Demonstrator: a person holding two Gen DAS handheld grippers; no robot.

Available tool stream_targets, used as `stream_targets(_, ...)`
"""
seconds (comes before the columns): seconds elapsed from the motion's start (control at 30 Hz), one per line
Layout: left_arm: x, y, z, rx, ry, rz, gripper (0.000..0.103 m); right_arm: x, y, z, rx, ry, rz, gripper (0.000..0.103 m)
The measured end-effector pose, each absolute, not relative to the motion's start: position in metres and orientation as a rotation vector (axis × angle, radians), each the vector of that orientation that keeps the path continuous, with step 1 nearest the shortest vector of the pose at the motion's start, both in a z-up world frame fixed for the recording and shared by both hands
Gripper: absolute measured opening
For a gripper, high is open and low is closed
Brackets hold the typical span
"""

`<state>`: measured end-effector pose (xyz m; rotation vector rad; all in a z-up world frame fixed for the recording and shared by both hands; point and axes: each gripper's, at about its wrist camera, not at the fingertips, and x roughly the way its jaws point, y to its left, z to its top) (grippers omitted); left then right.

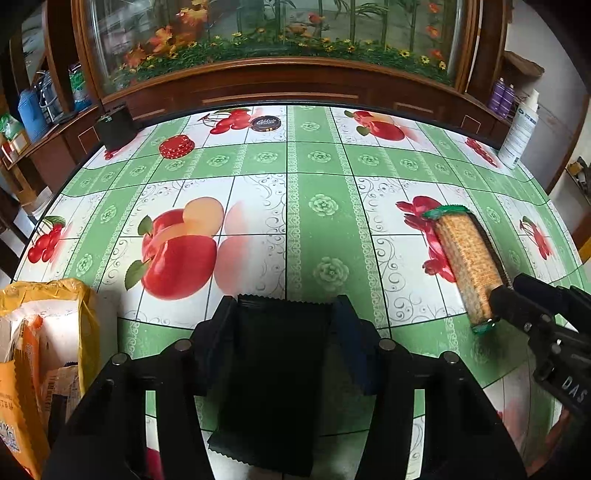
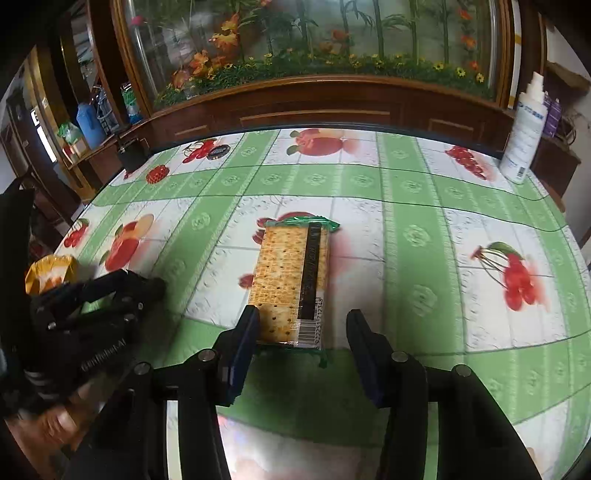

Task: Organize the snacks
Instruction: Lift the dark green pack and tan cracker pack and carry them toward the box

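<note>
My left gripper (image 1: 284,314) is shut on a black snack packet (image 1: 273,376) and holds it above the fruit-print tablecloth (image 1: 295,221). A yellow bag (image 1: 40,354) of snacks sits at the lower left; it also shows in the right wrist view (image 2: 51,273). A clear pack of crackers (image 2: 291,284) with green ends lies flat on the table. My right gripper (image 2: 301,325) is open, its jaws on either side of the pack's near end. In the left wrist view the cracker pack (image 1: 467,262) lies at the right, with my right gripper (image 1: 496,304) at its near end.
A white spray bottle (image 2: 526,136) stands at the far right table edge. A red round snack (image 1: 176,146), a dark round tin (image 1: 266,123) and a black box (image 1: 116,129) sit at the far left. A wooden cabinet with an aquarium (image 1: 273,33) stands behind the table.
</note>
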<state>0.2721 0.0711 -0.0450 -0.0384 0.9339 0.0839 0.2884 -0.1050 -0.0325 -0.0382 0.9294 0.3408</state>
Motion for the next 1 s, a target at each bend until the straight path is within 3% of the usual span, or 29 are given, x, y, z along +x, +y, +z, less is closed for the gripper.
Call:
stream_targets(0.13, 0.272, 0.073, -0.045, -0.053, 0.944, 0.109, 0.054, 0.290, -0.113, -0.032, 0.000, 0.942, 0.344, 0.050)
stream_targets(0.17, 0.273, 0.076, -0.046, -0.060, 0.952, 0.126, 0.068, 0.293, -0.112, -0.032, -0.004, 0.937, 0.327, 0.052)
stream_targets(0.2, 0.274, 0.079, -0.048, -0.067, 0.959, 0.139, 0.084, 0.295, -0.110, -0.032, -0.022, 0.930, 0.306, 0.064)
stream_targets(0.23, 0.275, 0.083, -0.050, -0.082, 0.965, 0.155, 0.088, 0.297, -0.109, -0.033, -0.032, 0.930, 0.292, 0.082)
stream_targets(0.27, 0.275, 0.085, -0.051, -0.090, 0.954, 0.158, 0.088, 0.301, -0.108, -0.036, -0.025, 0.941, 0.286, 0.087)
stream_targets(0.77, 0.277, 0.083, -0.052, -0.077, 0.928, 0.185, 0.092, 0.329, -0.077, -0.047, 0.037, 0.964, 0.266, 0.090)
stream_targets(0.87, 0.273, 0.082, -0.051, -0.073, 0.937, 0.148, 0.086, 0.327, -0.075, -0.046, -0.018, 0.970, 0.301, 0.080)
stream_targets(0.93, 0.267, 0.082, -0.048, -0.070, 0.928, 0.137, 0.064, 0.322, -0.079, -0.046, -0.095, 0.967, 0.276, 0.050)
stream_targets(0.97, 0.265, 0.081, -0.047, -0.069, 0.928, 0.129, 0.048, 0.315, -0.082, -0.046, -0.134, 0.951, 0.262, 0.049)
stream_targets(1.0, 0.263, 0.080, -0.045, -0.071, 0.935, 0.112, 0.048, 0.309, -0.090, -0.046, -0.123, 0.952, 0.274, 0.049)
